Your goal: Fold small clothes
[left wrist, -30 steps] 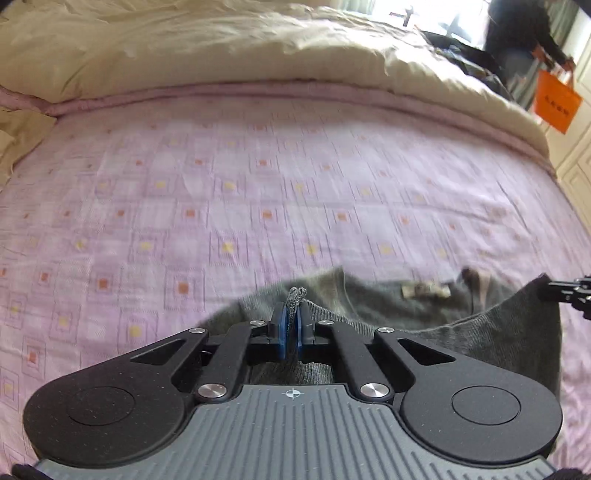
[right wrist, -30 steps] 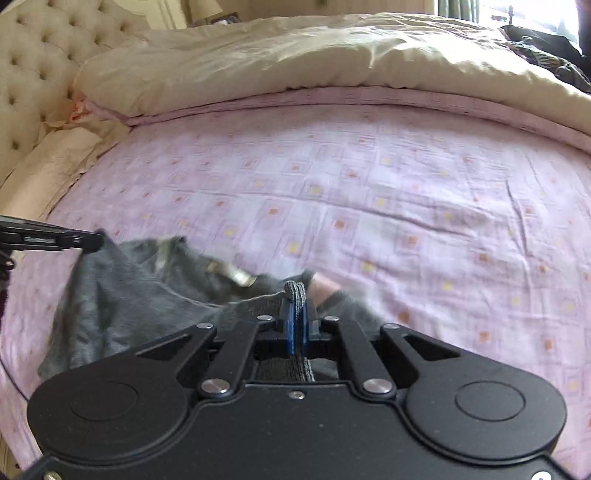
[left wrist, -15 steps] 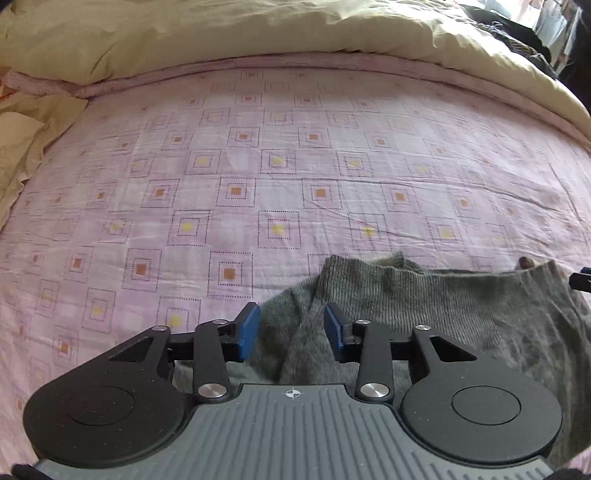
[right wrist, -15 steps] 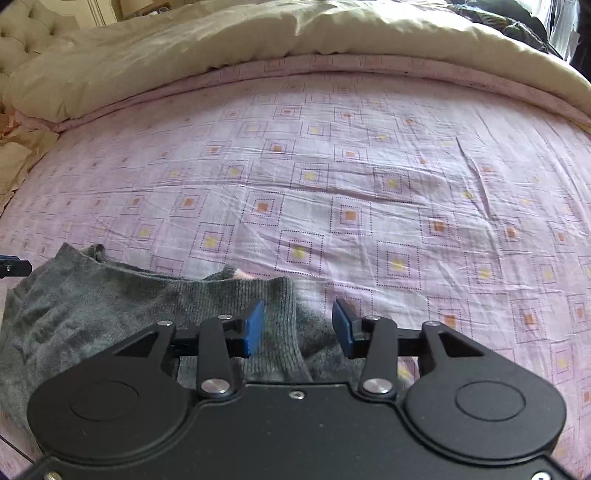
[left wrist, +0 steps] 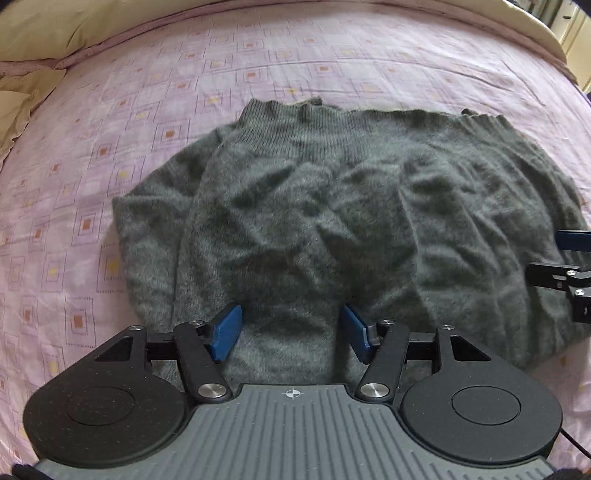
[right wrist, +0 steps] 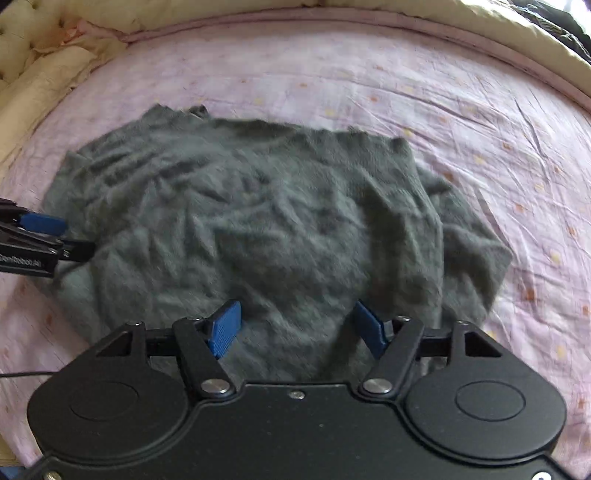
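A dark grey knitted sweater (left wrist: 332, 206) lies spread and wrinkled on the pink patterned bedsheet (left wrist: 110, 110), ribbed hem at the far side. My left gripper (left wrist: 290, 332) hovers over its near left part, blue pads apart and still opening, the knit below them but not pinched. In the right wrist view the same sweater (right wrist: 258, 221) fills the middle. My right gripper (right wrist: 295, 328) is over its near right part, jaws also opening, pads clear of the fabric. Each gripper shows at the other view's edge, the right gripper (left wrist: 569, 266) and the left gripper (right wrist: 37, 236).
A beige duvet (left wrist: 44, 33) is bunched along the far side of the bed and a beige tufted headboard (right wrist: 22, 55) curves at the left. Bare pink sheet (right wrist: 480, 110) surrounds the sweater on all sides.
Both grippers were shut on the sweater's edge and held it up; they have let go and opened. The sweater now lies flat on the sheet, and both cameras have tilted down over it.
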`<action>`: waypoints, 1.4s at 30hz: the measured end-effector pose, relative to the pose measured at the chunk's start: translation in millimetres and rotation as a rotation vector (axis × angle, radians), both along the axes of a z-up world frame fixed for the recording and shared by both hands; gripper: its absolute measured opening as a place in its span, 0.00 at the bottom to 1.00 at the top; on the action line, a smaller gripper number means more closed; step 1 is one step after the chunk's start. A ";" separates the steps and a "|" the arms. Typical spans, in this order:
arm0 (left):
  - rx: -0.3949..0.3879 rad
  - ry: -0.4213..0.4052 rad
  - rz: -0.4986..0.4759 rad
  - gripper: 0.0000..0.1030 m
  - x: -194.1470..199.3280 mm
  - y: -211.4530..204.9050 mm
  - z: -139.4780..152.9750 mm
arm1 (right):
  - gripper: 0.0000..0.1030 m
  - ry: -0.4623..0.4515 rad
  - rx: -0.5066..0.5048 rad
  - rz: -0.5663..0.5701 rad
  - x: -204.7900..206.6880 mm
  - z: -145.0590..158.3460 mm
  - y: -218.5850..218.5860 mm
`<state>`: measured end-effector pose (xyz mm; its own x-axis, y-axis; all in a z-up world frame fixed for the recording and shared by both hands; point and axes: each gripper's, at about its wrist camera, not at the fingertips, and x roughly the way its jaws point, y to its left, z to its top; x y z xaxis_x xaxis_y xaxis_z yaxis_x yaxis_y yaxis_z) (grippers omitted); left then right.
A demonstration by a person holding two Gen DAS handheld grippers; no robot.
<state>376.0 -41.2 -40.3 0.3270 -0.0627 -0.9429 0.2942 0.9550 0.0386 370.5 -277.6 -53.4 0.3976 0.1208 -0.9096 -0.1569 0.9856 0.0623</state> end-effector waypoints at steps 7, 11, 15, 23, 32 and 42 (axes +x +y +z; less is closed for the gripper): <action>0.000 0.016 0.015 0.70 -1.2 4.4 -0.6 | 0.74 -0.037 0.153 -0.105 -18.4 18.2 -43.4; -0.099 -0.007 0.036 0.70 -2.7 -3.0 20.4 | 0.81 -0.050 0.303 -0.248 -26.2 22.7 -83.4; -0.131 -0.014 0.016 0.70 11.1 -26.7 32.0 | 0.82 0.004 0.416 -0.326 -30.2 10.4 -114.5; -0.093 0.045 0.002 0.70 47.7 -73.1 10.9 | 0.85 0.077 0.547 -0.321 -30.9 -21.9 -126.7; -0.026 0.092 0.000 0.98 63.6 -92.5 -17.4 | 1.00 0.055 0.758 -0.315 -16.1 -38.3 -137.8; -0.008 0.085 0.022 1.00 71.8 -97.4 -26.8 | 1.00 0.033 0.853 -0.314 -8.8 -43.5 -144.6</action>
